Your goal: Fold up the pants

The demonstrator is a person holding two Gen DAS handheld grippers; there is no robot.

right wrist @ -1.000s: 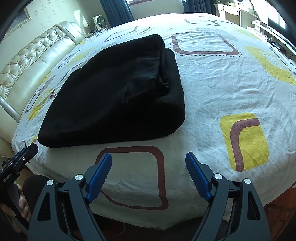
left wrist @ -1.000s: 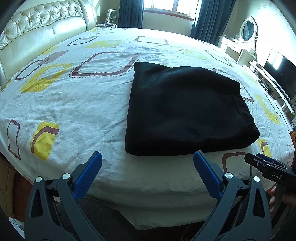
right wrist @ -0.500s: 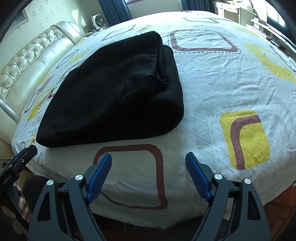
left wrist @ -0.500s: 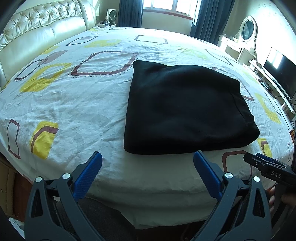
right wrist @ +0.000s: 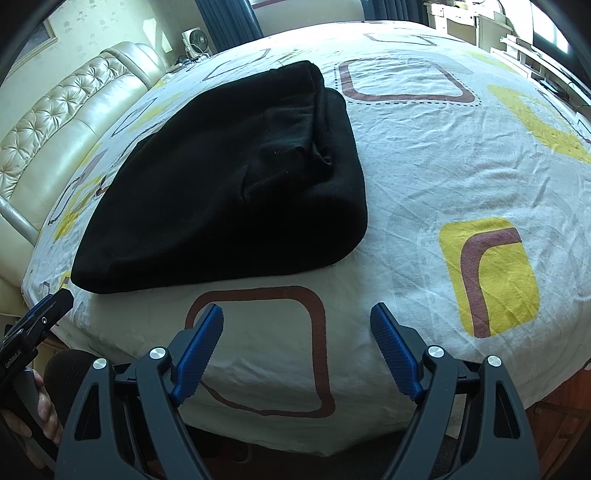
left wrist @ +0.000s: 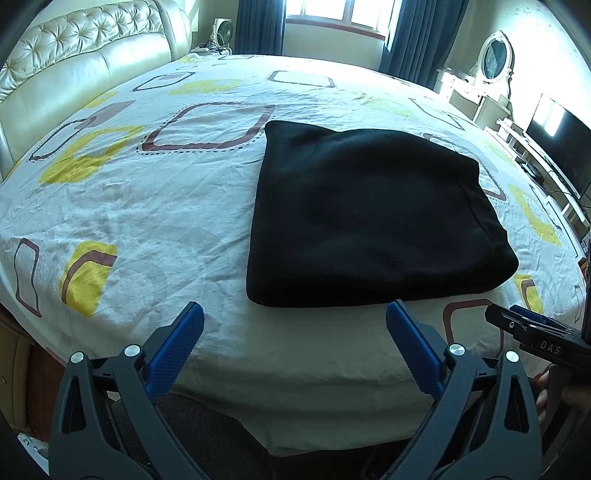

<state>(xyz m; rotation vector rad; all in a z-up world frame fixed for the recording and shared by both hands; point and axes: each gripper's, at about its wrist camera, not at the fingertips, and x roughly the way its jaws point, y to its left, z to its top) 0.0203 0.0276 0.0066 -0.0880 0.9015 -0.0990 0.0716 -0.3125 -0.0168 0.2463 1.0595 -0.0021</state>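
oddly, folded black pants [left wrist: 369,218] hide their layers; left gripper [left wrist: 295,325] and right gripper [right wrist: 297,325] gape wide, empty

Folded black pants [left wrist: 373,218] on patterned bed [left wrist: 147,221], jaws apart

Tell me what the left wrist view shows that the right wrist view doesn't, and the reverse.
Left wrist only: the oval mirror, the dark TV screen and the window; the pants' top reads smooth.

Right wrist only: the stacked layers at the pants' open right edge.

Both: the folded black pants lying on the patterned bedsheet, the tufted headboard, a small fan, and the left gripper and right gripper, open and empty at the bed's near edge.
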